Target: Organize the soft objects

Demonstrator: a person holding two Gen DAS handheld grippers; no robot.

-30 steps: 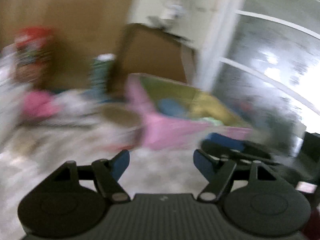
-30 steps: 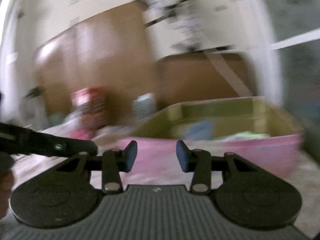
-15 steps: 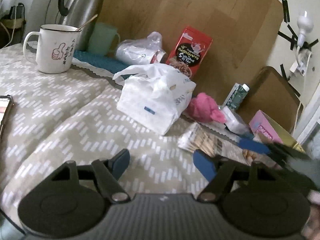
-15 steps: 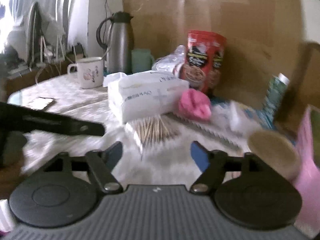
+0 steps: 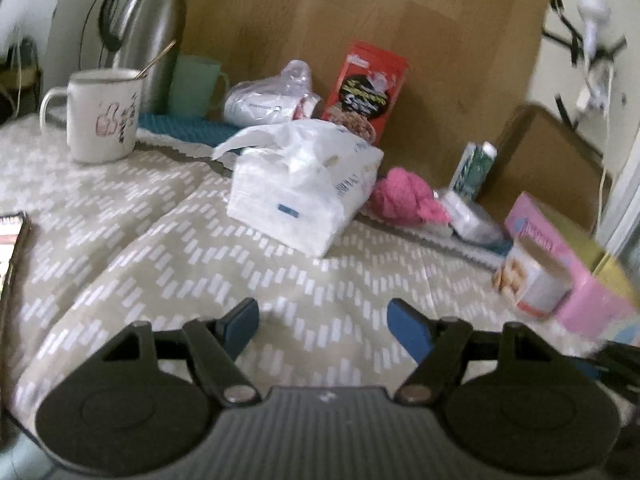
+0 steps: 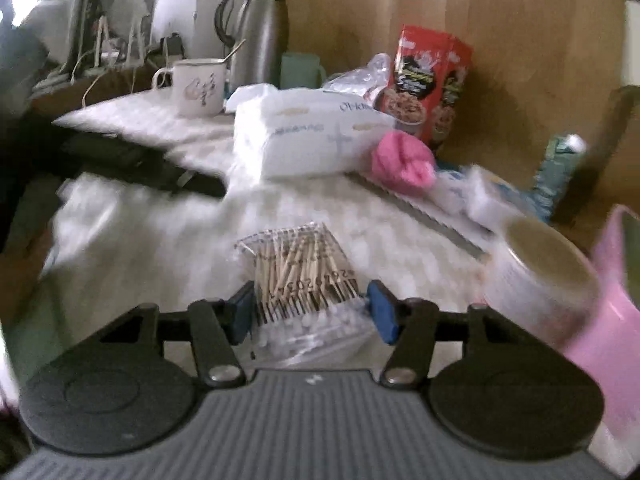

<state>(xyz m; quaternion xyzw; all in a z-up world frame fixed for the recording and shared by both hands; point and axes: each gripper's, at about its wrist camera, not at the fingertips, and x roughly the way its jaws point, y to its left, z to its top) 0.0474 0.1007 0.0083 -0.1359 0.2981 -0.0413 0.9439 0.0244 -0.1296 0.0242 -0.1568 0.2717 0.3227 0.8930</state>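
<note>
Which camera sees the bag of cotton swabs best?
The right wrist view. The bag of cotton swabs lies close up between the right gripper fingers, its sticks and barcode clear, though whether the pads press it is unclear. The left wrist view doesn't show the bag at all, only patterned cloth ahead.

Soft things on the patterned counter

A clear pack of cotton swabs lies flat, barcode up, near the front edge. Behind it a white tissue pack sits with a sheet bunched out of its top; a crumpled pink cloth rests just beside its right end
</note>
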